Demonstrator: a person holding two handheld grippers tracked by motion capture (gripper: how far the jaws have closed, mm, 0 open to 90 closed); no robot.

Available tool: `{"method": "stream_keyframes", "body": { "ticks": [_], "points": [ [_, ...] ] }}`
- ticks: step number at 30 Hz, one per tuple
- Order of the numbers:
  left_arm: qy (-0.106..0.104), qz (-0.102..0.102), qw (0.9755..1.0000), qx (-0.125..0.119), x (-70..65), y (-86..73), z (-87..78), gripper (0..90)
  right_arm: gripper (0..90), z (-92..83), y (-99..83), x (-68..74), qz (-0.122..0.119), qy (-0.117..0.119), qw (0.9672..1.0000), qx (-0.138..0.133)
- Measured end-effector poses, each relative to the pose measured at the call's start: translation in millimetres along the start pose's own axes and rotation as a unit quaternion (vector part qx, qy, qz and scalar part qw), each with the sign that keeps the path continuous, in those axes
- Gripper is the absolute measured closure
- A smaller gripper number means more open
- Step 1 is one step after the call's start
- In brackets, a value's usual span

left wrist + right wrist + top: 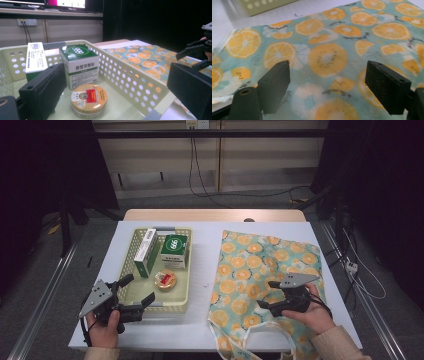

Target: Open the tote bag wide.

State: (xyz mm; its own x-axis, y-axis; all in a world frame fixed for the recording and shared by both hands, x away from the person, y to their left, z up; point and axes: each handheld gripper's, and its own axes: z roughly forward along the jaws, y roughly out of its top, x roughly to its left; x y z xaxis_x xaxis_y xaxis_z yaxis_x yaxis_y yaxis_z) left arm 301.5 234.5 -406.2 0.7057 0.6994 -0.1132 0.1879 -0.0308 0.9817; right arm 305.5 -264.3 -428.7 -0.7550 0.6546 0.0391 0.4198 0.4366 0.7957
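Observation:
A pale yellow perforated basket (188, 270) (125, 75) stands on the left of the white table. In it are a green-topped box marked 999 (174, 250) (80, 63), a tall white and green box (146, 252) (36, 58) and a round orange tin (165, 280) (88, 98). My left gripper (140, 288) (117, 72) is open at the basket's near left corner, its jaws pointing toward the tin. A flat tote bag printed with orange slices (260, 260) (327, 37) lies at the right. My right gripper (266, 295) (328, 68) hovers open just above the bag's near part, nothing between its jaws.
The bag's handles (250, 335) hang over the table's near edge. A bare strip of white table (205, 250) separates basket and bag. A wooden band (215, 215) runs along the far edge. Cables (360, 270) lie on the floor at the right.

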Motion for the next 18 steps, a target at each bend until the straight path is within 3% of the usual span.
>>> {"method": "stream_keyframes", "body": {
  "ticks": [3,5,8,10,13,18],
  "points": [
    [-0.001,0.0,1.0,0.0,0.1,0.0,-0.5,2.3,20.2,1.2,-1.4,6.3,-0.008,0.006,0.9999,-0.002],
    [-0.001,0.001,1.0,0.0,0.2,0.2,-0.7,2.3,20.2,0.3,-2.8,9.1,-0.009,-0.004,0.9999,-0.008],
    [-0.001,-0.001,1.0,0.001,-0.5,-0.1,0.0,2.3,20.2,-2.0,-6.2,12.3,0.002,-0.004,0.9998,-0.019],
    [-0.002,0.001,1.0,0.002,-1.6,0.1,0.5,2.3,20.2,-2.5,-6.4,15.7,0.0,-0.001,1.0,-0.007],
    [-0.003,0.005,1.0,0.003,-3.0,0.4,0.7,2.3,20.2,-5.2,-6.9,19.5,0.004,0.008,0.9999,-0.013],
    [-0.004,0.007,1.0,0.006,-3.8,-0.7,0.8,2.3,20.2,-5.7,-9.1,26.2,-0.009,0.018,0.9998,0.001]
  ]
}}
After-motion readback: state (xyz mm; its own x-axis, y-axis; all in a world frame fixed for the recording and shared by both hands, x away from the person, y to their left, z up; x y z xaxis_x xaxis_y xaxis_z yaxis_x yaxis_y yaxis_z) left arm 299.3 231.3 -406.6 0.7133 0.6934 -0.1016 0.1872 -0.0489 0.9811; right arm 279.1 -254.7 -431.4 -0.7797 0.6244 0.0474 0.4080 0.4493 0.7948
